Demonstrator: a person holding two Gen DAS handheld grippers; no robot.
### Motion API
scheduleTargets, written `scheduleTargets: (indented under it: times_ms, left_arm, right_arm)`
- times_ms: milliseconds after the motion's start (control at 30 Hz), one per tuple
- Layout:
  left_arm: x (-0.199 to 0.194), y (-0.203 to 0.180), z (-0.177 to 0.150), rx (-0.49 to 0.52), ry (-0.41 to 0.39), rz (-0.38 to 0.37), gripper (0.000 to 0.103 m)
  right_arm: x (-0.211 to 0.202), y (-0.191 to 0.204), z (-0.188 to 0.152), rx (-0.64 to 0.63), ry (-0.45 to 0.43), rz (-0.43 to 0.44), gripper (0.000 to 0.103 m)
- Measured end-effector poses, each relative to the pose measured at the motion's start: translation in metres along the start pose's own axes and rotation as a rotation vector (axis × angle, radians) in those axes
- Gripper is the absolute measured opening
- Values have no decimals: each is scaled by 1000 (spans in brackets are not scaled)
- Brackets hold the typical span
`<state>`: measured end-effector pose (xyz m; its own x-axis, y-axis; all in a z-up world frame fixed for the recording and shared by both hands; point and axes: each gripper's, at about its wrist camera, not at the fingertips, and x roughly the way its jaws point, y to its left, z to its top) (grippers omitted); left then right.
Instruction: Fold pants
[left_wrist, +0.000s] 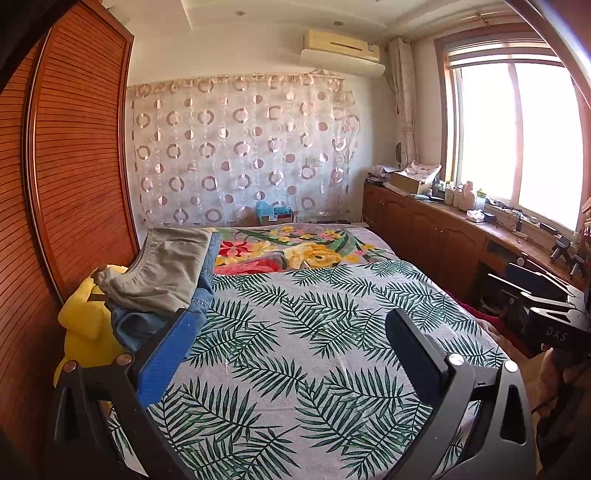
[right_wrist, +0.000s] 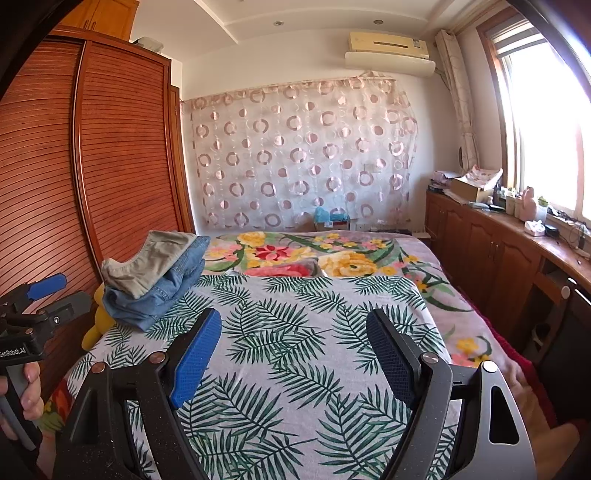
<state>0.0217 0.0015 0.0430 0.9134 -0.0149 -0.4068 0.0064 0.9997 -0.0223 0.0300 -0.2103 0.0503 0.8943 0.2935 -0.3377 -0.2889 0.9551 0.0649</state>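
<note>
A pile of clothes lies at the bed's left edge: khaki pants (left_wrist: 162, 269) (right_wrist: 155, 264) on top of blue jeans (left_wrist: 147, 321) (right_wrist: 162, 295). My left gripper (left_wrist: 291, 325) is open and empty, held above the leaf-print sheet (left_wrist: 314, 332) just right of the pile. My right gripper (right_wrist: 293, 328) is open and empty above the same sheet (right_wrist: 295, 369), right of the pile. The left gripper also shows at the left edge of the right wrist view (right_wrist: 33, 295); the right gripper body shows at the right edge of the left wrist view (left_wrist: 546, 310).
A yellow plush toy (left_wrist: 83, 325) sits under and beside the pile. A wooden slatted wardrobe (left_wrist: 74, 166) stands close on the left. A floral blanket (left_wrist: 295, 251) covers the bed's far part. Wooden cabinets (left_wrist: 424, 225) with clutter run under the window on the right.
</note>
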Motion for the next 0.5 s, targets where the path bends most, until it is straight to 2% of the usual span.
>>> scheduleTargets:
  times_ms: [500]
  left_arm:
    - [2,0,1,-1,3,5,102]
  right_arm:
    - [0,-1,-3,5,-2,-5,82]
